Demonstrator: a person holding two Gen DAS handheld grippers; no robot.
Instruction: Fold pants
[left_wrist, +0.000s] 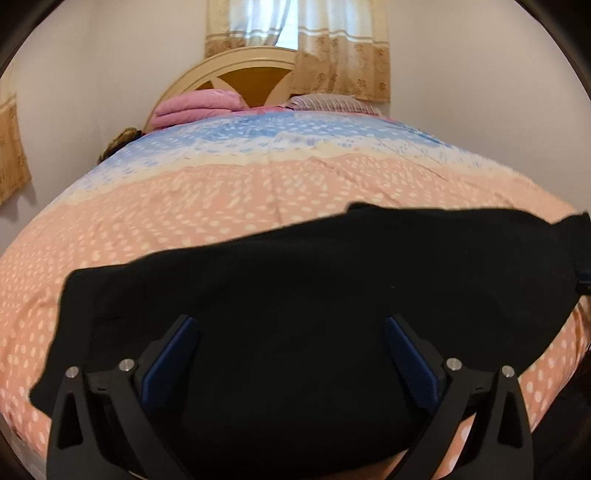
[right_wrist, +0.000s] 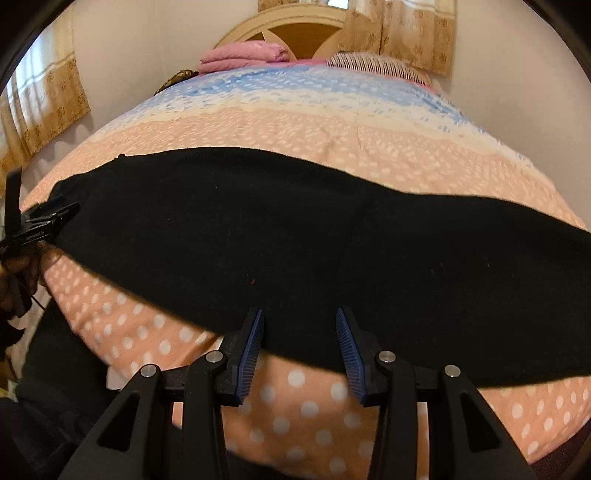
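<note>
Fingers (right_wrist: 255, 339) of both grippers spread over black pants (right_wrist: 295, 229).

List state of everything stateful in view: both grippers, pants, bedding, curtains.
left gripper: open, fingers wide apart, over the pants, nothing between them.
right gripper: open, at the near edge of the pants, gripping nothing.
black pants: spread flat across the bed, not yet folded up.
pink blanket: folded, lying by the headboard.
bedspread: laid out smooth.
curtains: drawn, with a gap.
</note>
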